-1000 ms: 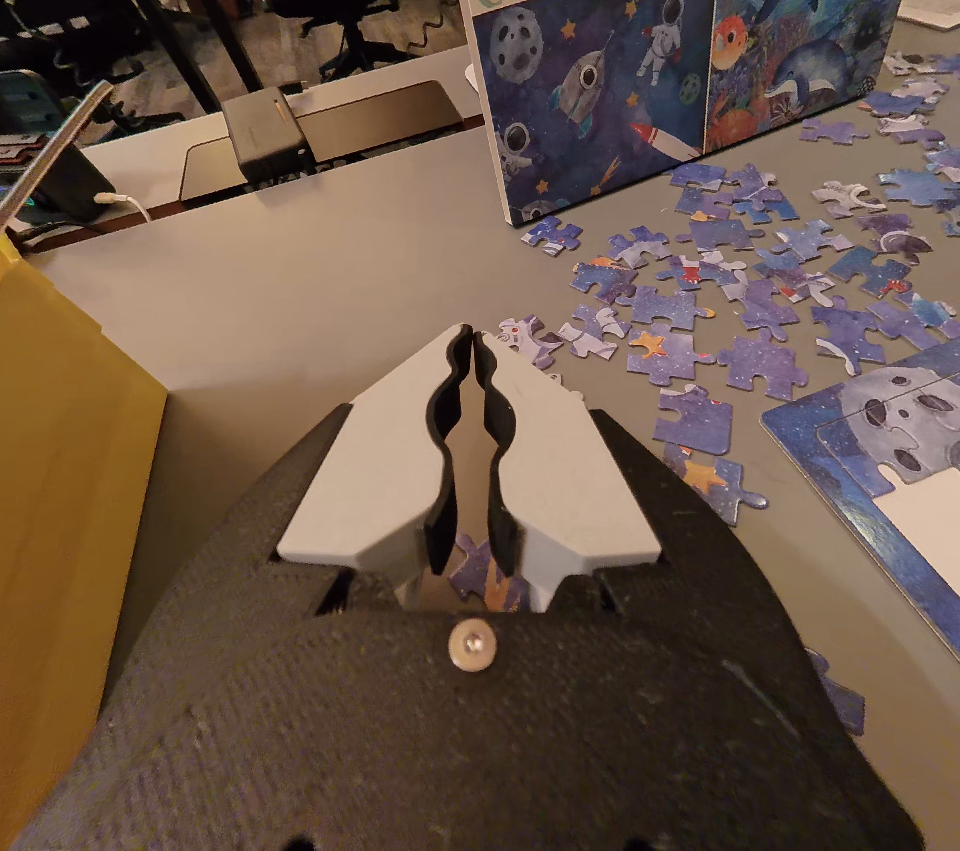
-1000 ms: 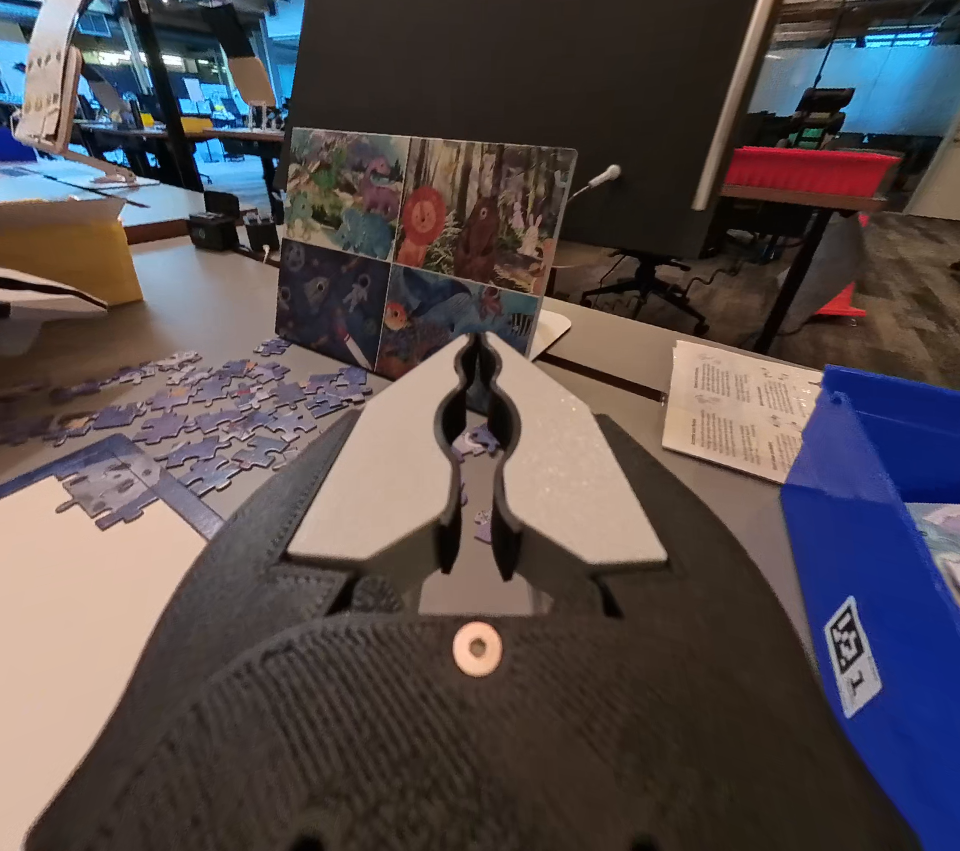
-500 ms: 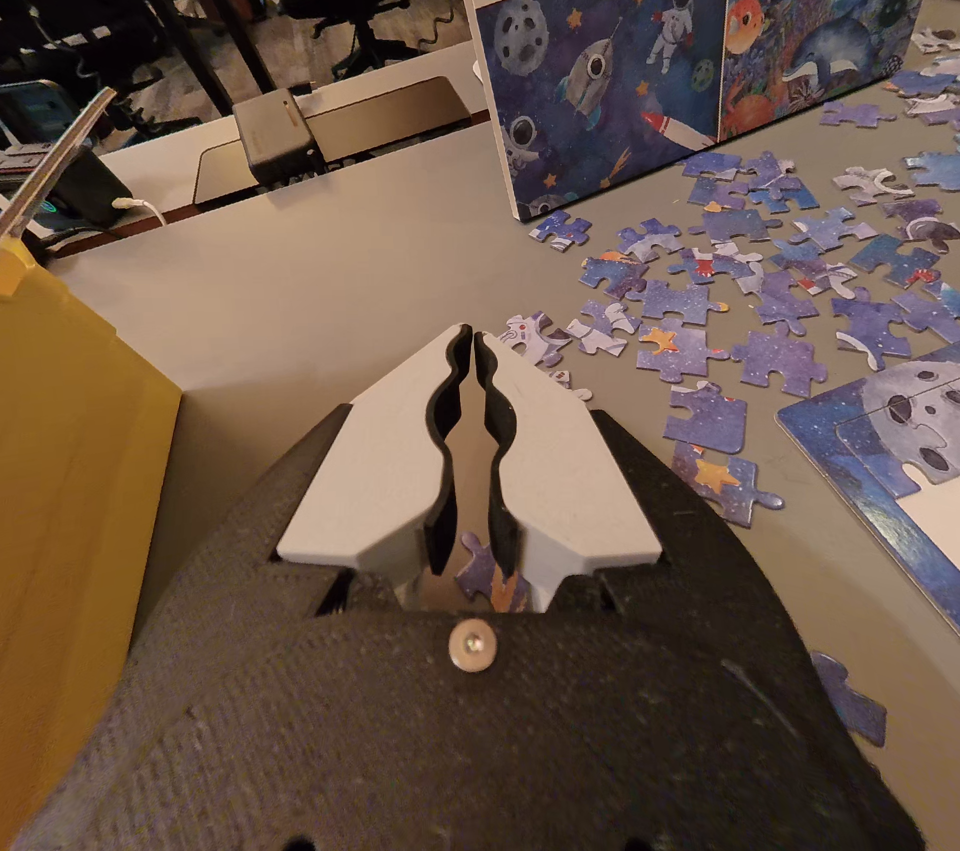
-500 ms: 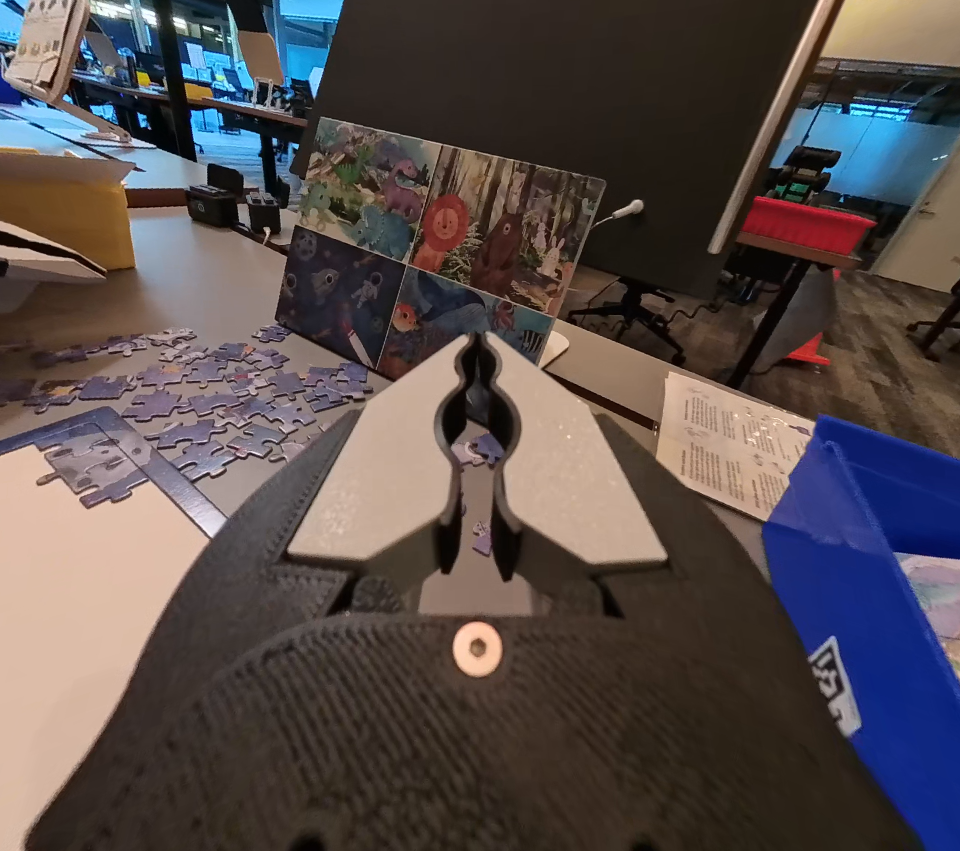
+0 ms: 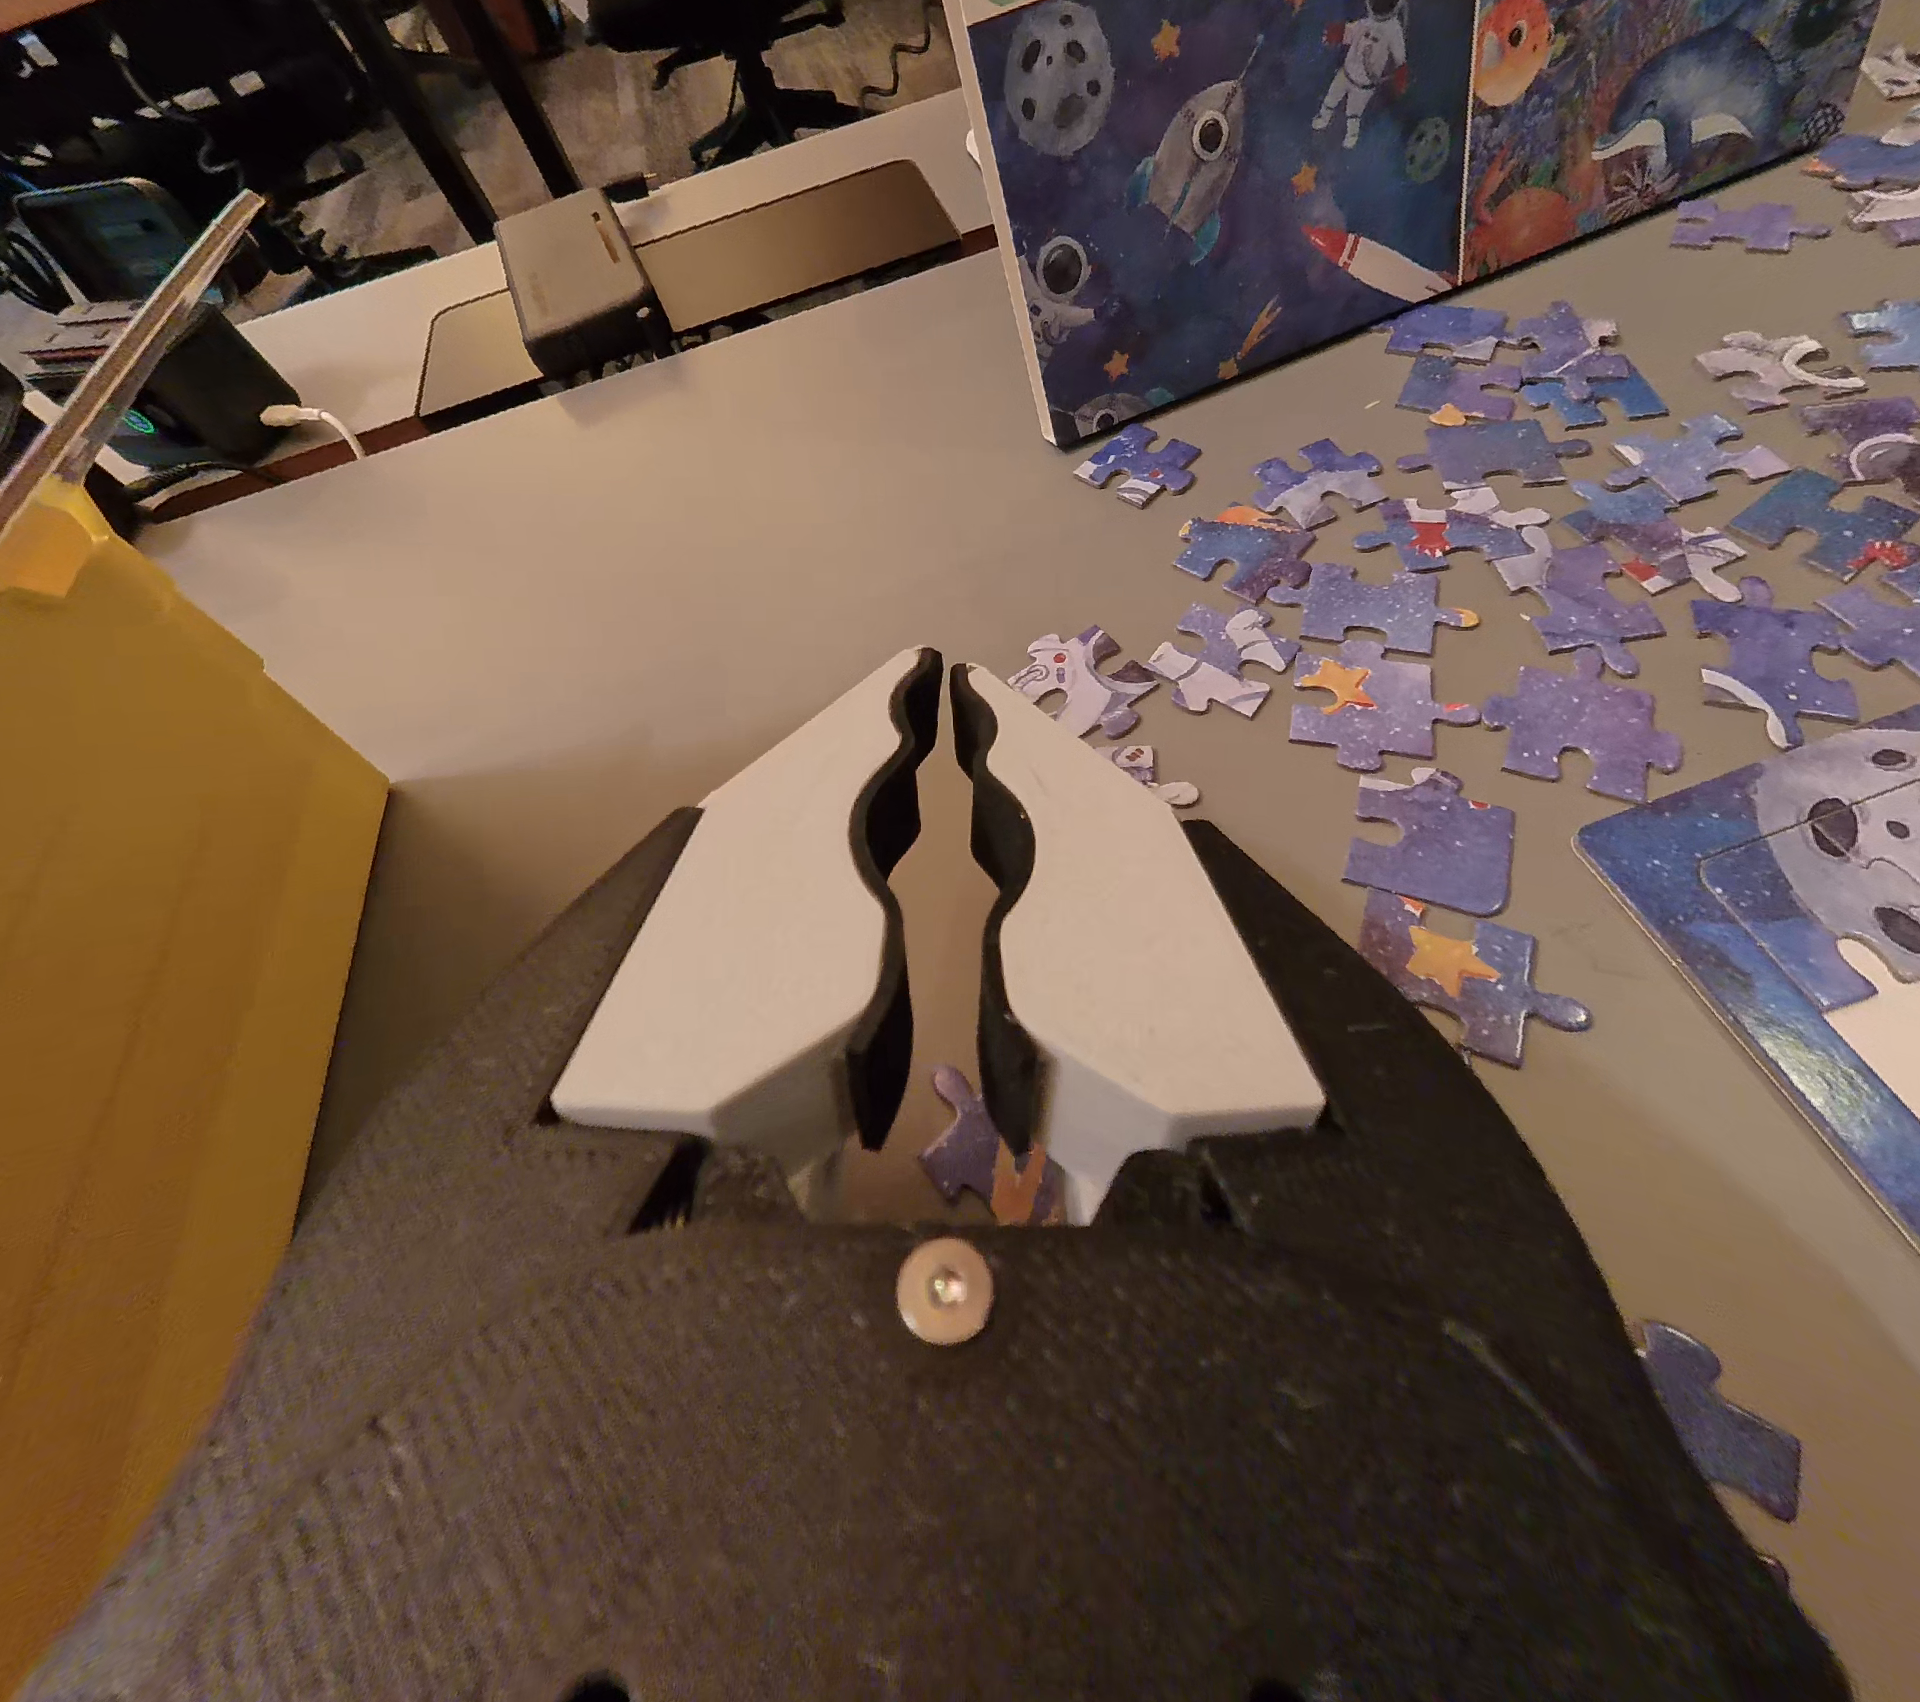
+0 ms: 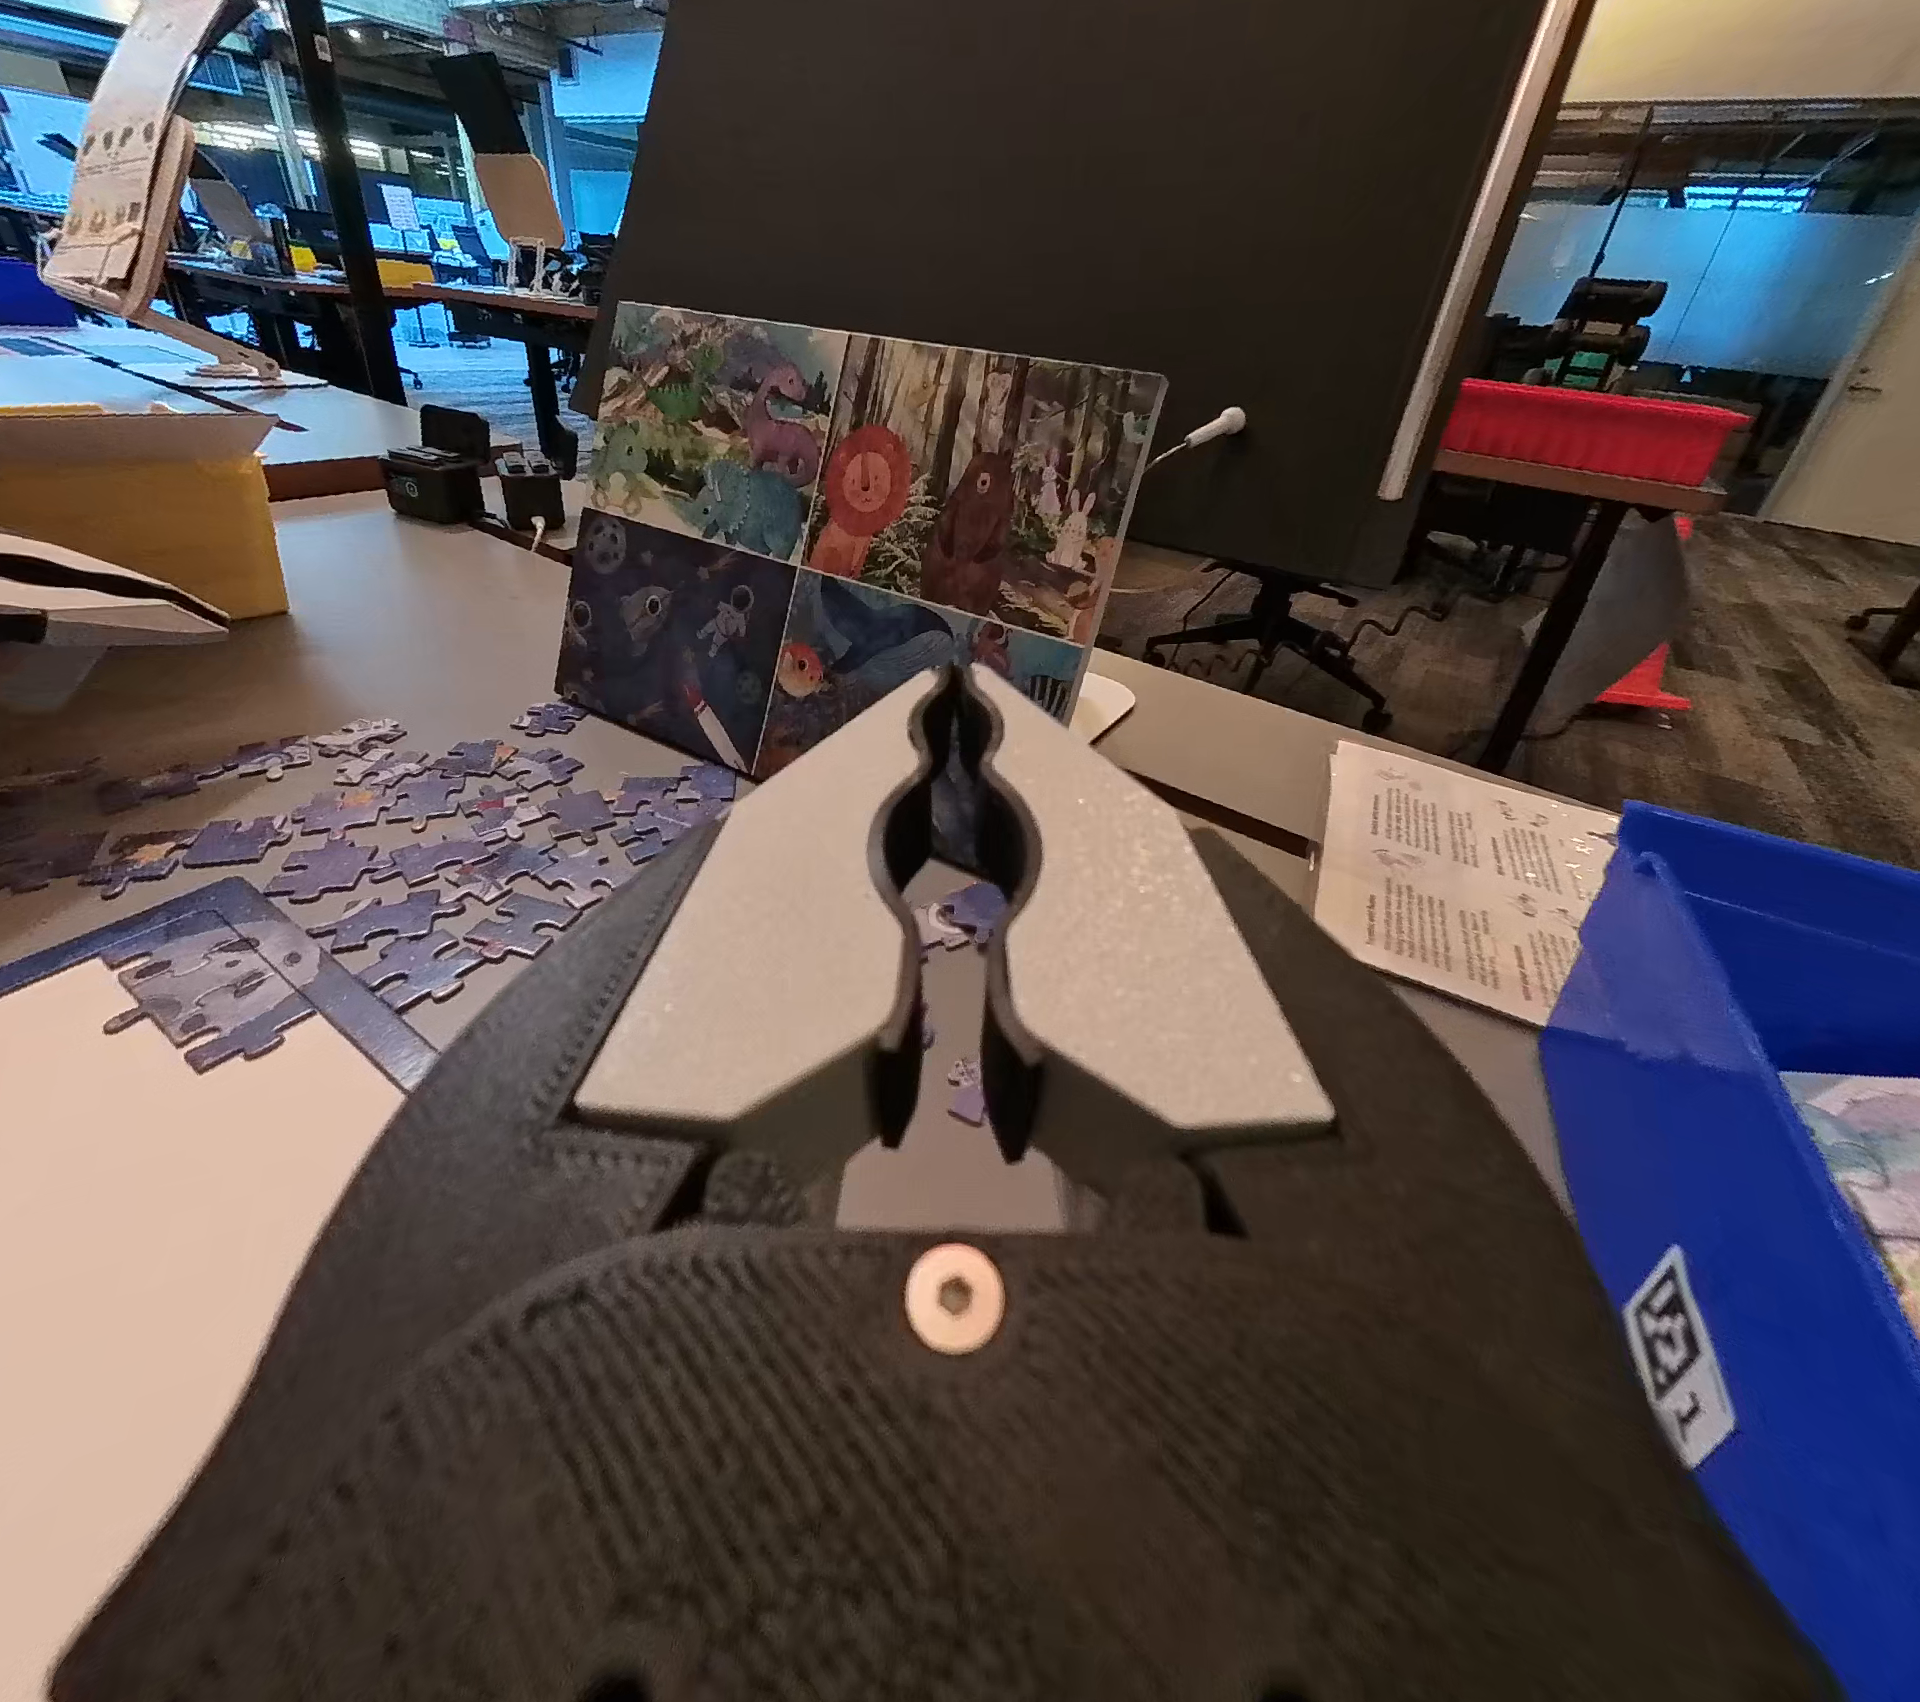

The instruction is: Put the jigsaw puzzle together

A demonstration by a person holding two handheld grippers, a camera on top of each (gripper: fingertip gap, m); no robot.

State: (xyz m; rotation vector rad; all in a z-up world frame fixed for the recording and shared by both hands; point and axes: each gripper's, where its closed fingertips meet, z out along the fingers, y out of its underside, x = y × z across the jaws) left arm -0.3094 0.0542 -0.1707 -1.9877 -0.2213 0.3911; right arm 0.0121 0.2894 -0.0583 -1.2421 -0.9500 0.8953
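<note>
Both grippers hover over the grey tabletop [image 5: 644,572], left gripper [image 5: 943,676] and right gripper [image 6: 961,684] each clenched on nothing. Loose blue-purple cardboard puzzle pieces [image 5: 1538,572] scatter right; an upright illustrated puzzle board [image 6: 862,530] stands far, with open office desks behind.

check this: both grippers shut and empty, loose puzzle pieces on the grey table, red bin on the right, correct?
Not quite: the bin is blue, as the right wrist view shows. The rest holds: both grippers are shut and empty, and puzzle pieces lie on the table.
</note>
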